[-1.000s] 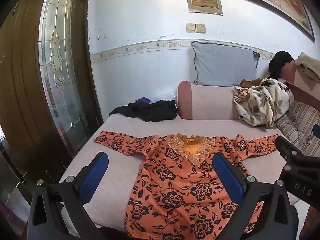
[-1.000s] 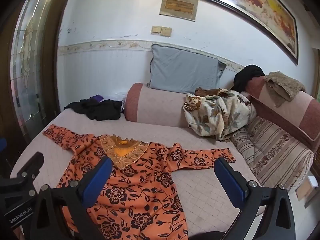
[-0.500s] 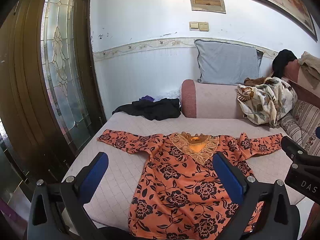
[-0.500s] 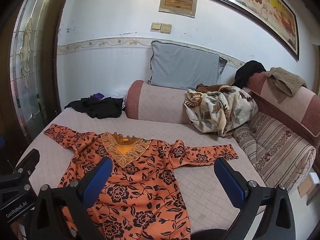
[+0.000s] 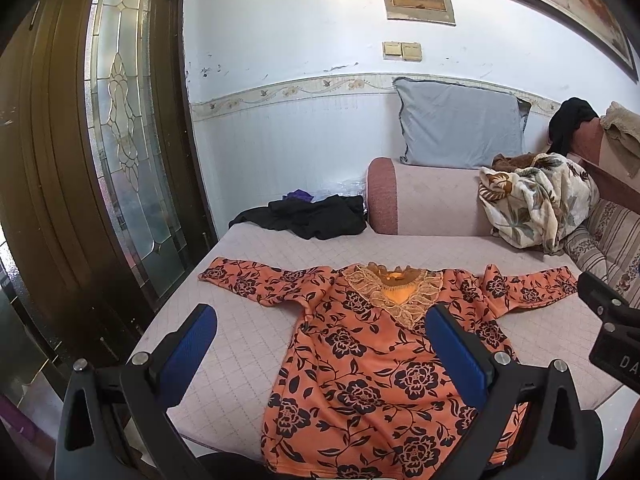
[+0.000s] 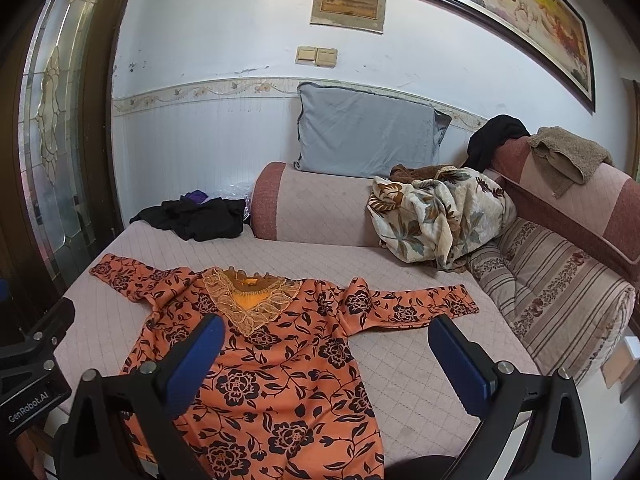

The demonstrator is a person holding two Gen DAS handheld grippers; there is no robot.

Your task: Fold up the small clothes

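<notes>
The orange floral top [image 5: 360, 360] lies spread flat and face up on the quilted pink daybed [image 5: 248, 344], neckline toward twelve o'clock and hem hanging toward six o'clock over the near edge. Its two sleeves stretch out, one toward nine o'clock [image 5: 248, 280] and the other toward three o'clock [image 6: 416, 304]. No fold shows anywhere on it, so by my reading the folding has not begun; the sleeves still need to come in across the body and the body then needs doubling over. The left gripper [image 5: 320, 356] hovers above the near part of the garment with its blue pads wide apart and nothing between them. The right gripper [image 6: 326, 360] hangs likewise, spread wide and empty, over the hem side toward four o'clock. Neither touches the cloth as far as I can tell. Beyond the top, at eleven o'clock, a heap of black clothing [image 5: 308, 216] sits near the bolster [image 5: 432, 204], and a cream floral blanket [image 6: 436, 216] is bundled at one o'clock; whether these also await folding I cannot tell.
</notes>
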